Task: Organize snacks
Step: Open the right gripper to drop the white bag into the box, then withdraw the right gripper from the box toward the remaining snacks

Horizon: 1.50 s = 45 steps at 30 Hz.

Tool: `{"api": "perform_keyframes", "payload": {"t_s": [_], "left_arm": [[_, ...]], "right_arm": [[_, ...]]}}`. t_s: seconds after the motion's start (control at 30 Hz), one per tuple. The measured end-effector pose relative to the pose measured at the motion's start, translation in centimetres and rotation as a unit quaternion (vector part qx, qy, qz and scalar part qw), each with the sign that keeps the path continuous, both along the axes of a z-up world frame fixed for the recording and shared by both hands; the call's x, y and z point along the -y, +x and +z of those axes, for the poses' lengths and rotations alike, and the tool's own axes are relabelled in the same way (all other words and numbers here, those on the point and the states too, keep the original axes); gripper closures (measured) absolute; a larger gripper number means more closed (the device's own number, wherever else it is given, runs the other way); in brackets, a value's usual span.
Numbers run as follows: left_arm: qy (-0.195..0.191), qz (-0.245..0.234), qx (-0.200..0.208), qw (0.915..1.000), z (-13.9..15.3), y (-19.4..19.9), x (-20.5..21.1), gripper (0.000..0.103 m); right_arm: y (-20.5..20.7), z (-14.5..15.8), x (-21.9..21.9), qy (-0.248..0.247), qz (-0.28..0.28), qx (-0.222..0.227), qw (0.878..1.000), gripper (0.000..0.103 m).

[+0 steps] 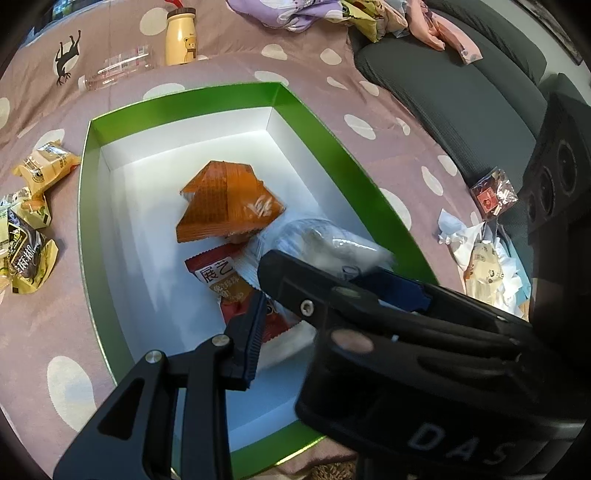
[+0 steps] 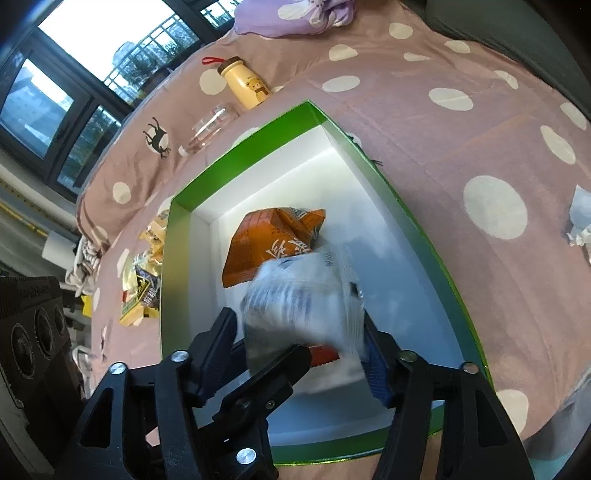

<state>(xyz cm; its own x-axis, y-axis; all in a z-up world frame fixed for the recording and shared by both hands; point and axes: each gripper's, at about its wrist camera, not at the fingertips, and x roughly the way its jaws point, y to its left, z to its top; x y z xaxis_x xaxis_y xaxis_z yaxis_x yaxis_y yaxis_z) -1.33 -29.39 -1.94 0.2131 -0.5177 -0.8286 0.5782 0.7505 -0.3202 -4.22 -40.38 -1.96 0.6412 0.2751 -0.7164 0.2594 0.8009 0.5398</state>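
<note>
A green-rimmed box (image 1: pixel 85 177) with a white inside lies on the pink spotted bedspread; it also shows in the right wrist view (image 2: pixel 417 225). In it lie an orange snack packet (image 1: pixel 225 199) (image 2: pixel 266 243) and a red packet (image 1: pixel 236 288). A white-clear snack bag (image 2: pixel 295 299) (image 1: pixel 325 243), blurred, sits between my right gripper's (image 2: pixel 299 339) spread fingers over the box; whether they touch it I cannot tell. My left gripper (image 1: pixel 255 306) is open and empty over the red packet, with the right gripper's body crossing in front of it.
Several yellow and black snack packets (image 1: pixel 29 236) (image 2: pixel 144 291) lie left of the box. A small red packet (image 1: pixel 493 194) and crumpled wrappers (image 1: pixel 484 254) lie to the right. A yellow bottle (image 1: pixel 181 35) and a clear bottle (image 1: pixel 118 68) lie beyond. A grey cushion (image 1: pixel 461 96) is at the right.
</note>
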Motion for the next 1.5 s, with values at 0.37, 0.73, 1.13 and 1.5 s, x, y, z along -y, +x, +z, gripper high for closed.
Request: {"api": "perform_keyframes", "payload": {"t_s": [0.37, 0.73, 1.13, 1.5], "left_arm": [[-0.027, 0.012, 0.03, 0.9991, 3.6, -0.6, -3.0, 0.059], [-0.061, 0.064, 0.054, 0.9946, 6.6, -0.4, -8.8, 0.042], [-0.076, 0.137, 0.072, 0.985, 7.8, -0.2, -16.0, 0.028], [-0.06, 0.232, 0.077, 0.9678, 6.4, -0.1, -24.9, 0.023]], "right_arm": [[-1.7, 3.6, -1.4, -0.025, -0.006, 0.045, 0.999, 0.021], [-3.1, 7.7, -3.6, -0.053, -0.006, 0.089, 0.995, 0.016], [-2.4, 9.4, -7.7, -0.075, 0.029, 0.106, 0.991, 0.014], [-1.1, 9.2, -11.8, -0.085, 0.07, 0.101, 0.989, 0.011]]}}
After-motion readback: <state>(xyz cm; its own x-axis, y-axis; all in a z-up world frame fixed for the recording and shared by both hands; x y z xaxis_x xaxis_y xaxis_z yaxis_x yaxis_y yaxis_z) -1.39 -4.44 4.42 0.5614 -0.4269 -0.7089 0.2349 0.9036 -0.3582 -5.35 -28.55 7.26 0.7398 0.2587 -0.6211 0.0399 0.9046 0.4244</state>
